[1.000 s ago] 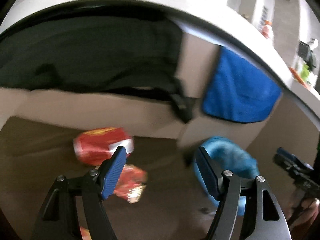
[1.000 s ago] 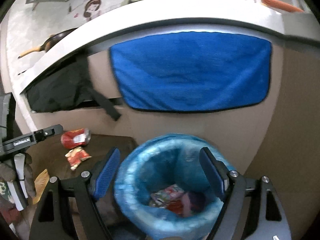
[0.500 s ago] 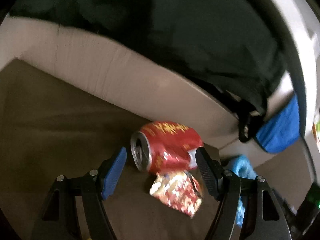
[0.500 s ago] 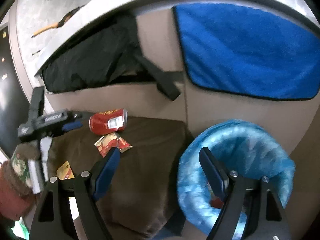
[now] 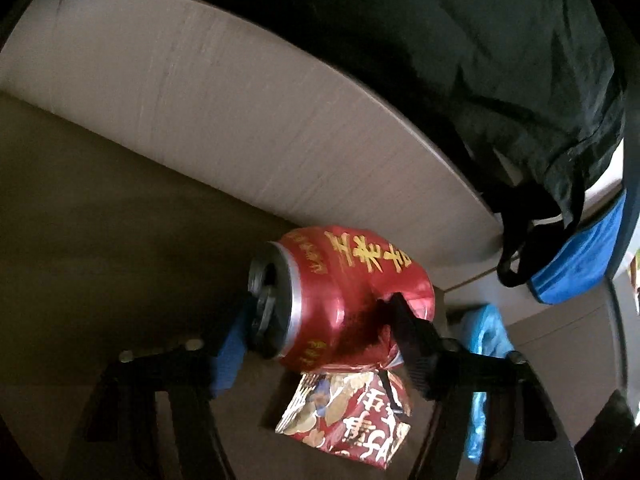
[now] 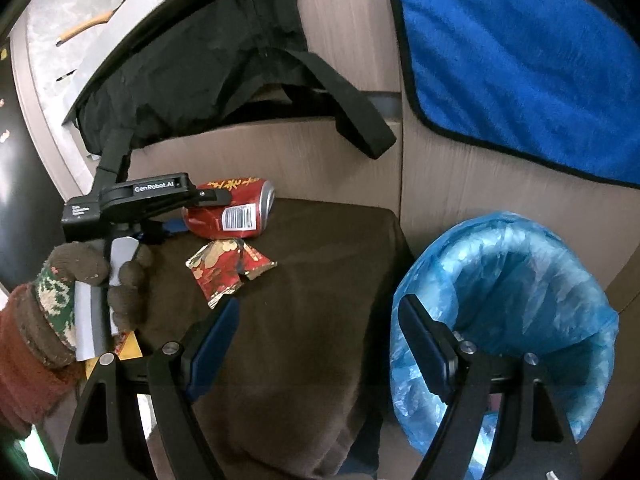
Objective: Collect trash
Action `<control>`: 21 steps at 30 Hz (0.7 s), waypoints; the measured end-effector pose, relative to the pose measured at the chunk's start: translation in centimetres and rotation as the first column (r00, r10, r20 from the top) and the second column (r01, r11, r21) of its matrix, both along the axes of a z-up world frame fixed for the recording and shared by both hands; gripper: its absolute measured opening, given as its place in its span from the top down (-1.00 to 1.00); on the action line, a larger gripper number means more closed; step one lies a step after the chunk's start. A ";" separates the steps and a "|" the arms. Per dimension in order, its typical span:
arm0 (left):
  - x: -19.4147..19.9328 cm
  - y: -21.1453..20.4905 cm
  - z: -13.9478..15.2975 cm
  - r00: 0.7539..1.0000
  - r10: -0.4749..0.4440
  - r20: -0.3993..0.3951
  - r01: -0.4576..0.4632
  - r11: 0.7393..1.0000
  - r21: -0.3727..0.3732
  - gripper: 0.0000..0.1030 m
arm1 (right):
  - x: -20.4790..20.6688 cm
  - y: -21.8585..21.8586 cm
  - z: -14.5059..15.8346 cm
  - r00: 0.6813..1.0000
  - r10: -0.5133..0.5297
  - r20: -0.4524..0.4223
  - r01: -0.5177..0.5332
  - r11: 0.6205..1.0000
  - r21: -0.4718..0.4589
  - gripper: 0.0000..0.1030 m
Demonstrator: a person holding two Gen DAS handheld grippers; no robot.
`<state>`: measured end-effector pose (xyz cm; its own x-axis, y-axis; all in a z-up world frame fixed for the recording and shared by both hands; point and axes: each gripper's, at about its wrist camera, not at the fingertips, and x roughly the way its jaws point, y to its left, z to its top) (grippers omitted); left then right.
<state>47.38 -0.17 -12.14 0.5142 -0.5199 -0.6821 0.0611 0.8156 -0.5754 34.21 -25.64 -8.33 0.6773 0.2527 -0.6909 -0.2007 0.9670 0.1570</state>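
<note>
A dented red can lies on its side on a brown cushioned seat, close to the beige cabinet front. My left gripper is closing its jaws on the can; one pad meets the can's top end and the other presses its dented side. From the right wrist the same grip shows, left gripper on the can, held by a gloved hand. A red and gold wrapper lies just in front of the can. My right gripper hangs open over the seat with nothing in it.
A bin with a blue liner stands right of the seat. A blue towel and a black bag with a loose strap hang on the cabinet behind. A yellow scrap lies by the seat's left edge.
My left gripper dropped and rolled onto the can, and its jaws narrowed around it. The right gripper swung left from over the bin to over the brown seat.
</note>
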 end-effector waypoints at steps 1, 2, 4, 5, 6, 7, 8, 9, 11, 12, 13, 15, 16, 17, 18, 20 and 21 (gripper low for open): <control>-0.2 0.2 0.3 1.000 0.004 0.005 -0.004 1.000 0.007 -0.17 | 0.0 0.1 -0.1 1.000 0.002 -0.004 -0.002 1.000 0.004 -0.53; -0.3 0.4 0.5 1.000 0.008 0.010 -0.008 1.000 0.021 -0.16 | -0.1 0.2 -0.1 1.000 0.005 -0.006 -0.005 1.000 0.006 -0.53; -0.8 0.9 1.0 0.999 0.015 0.032 -0.016 0.999 0.046 -0.16 | -0.2 0.4 -0.2 1.000 0.010 -0.009 -0.010 1.000 0.009 -0.53; -1.2 1.4 1.4 0.999 0.023 0.047 -0.025 0.998 0.059 -0.16 | -0.4 0.6 -0.2 1.000 0.018 -0.010 -0.018 1.000 0.013 -0.53; -1.7 2.0 1.7 0.998 0.034 0.060 -0.038 0.997 0.069 -0.16 | -0.5 0.8 -0.2 1.000 0.024 -0.012 -0.024 1.000 0.017 -0.53; -2.1 2.8 2.1 0.997 0.044 0.068 -0.049 0.996 0.072 -0.16 | -0.6 1.0 -0.3 0.999 0.032 -0.015 -0.032 0.999 0.021 -0.53; -2.7 3.5 2.3 0.996 0.053 0.075 -0.058 0.996 0.074 -0.16 | -0.8 1.3 -0.3 0.999 0.040 -0.019 -0.040 0.999 0.024 -0.53; -3.5 4.4 2.7 0.994 0.065 0.087 -0.072 0.994 0.078 -0.16 | -0.9 1.5 -0.3 0.999 0.049 -0.021 -0.048 0.998 0.028 -0.53; -4.8 6.3 3.4 0.990 0.086 0.109 -0.097 0.990 0.099 -0.16 | -1.2 2.1 -0.2 0.997 0.071 -0.022 -0.071 0.997 0.034 -0.53; -5.6 7.2 3.8 0.988 0.100 0.120 -0.113 0.987 0.114 -0.16 | -1.4 2.5 -0.1 0.996 0.083 -0.021 -0.082 0.996 0.032 -0.53; -7.0 8.7 4.3 0.983 0.119 0.138 -0.136 0.983 0.124 -0.16 | -1.6 2.9 0.0 0.995 0.094 -0.019 -0.094 0.995 0.031 -0.53; -8.8 10.6 4.9 0.978 0.134 0.161 -0.156 0.978 0.138 -0.16 | -2.0 4.2 0.3 0.992 0.127 -0.017 -0.127 0.991 0.030 -0.53; -10.3 11.8 5.3 0.974 0.144 0.177 -0.172 0.973 0.154 -0.16 | -2.3 4.9 0.5 0.989 0.149 -0.016 -0.148 0.989 0.028 -0.53; -11.1 12.7 5.3 0.971 0.150 0.185 -0.181 0.970 0.163 -0.16 | -2.4 5.5 0.5 0.986 0.166 -0.015 -0.165 0.986 0.025 -0.53; -12.1 13.6 5.5 0.969 0.156 0.192 -0.190 0.967 0.171 -0.16 | -2.7 6.4 0.6 0.981 0.192 -0.013 -0.191 0.981 0.017 -0.53; -14.4 15.5 5.8 0.962 0.176 0.207 -0.215 0.959 0.185 -0.16 | -3.1 8.3 0.6 0.969 0.246 -0.015 -0.246 0.969 0.003 -0.53; -15.2 16.1 6.0 0.960 0.182 0.214 -0.224 0.956 0.189 -0.16 | -3.3 9.1 0.6 0.964 0.266 -0.017 -0.266 0.964 0.000 -0.53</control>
<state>32.14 15.90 -6.17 0.7257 -0.2469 -0.6422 -0.0261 0.9228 -0.3843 30.87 -16.54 -7.75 0.5739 0.4209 -0.7025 -0.4481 0.8794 0.1608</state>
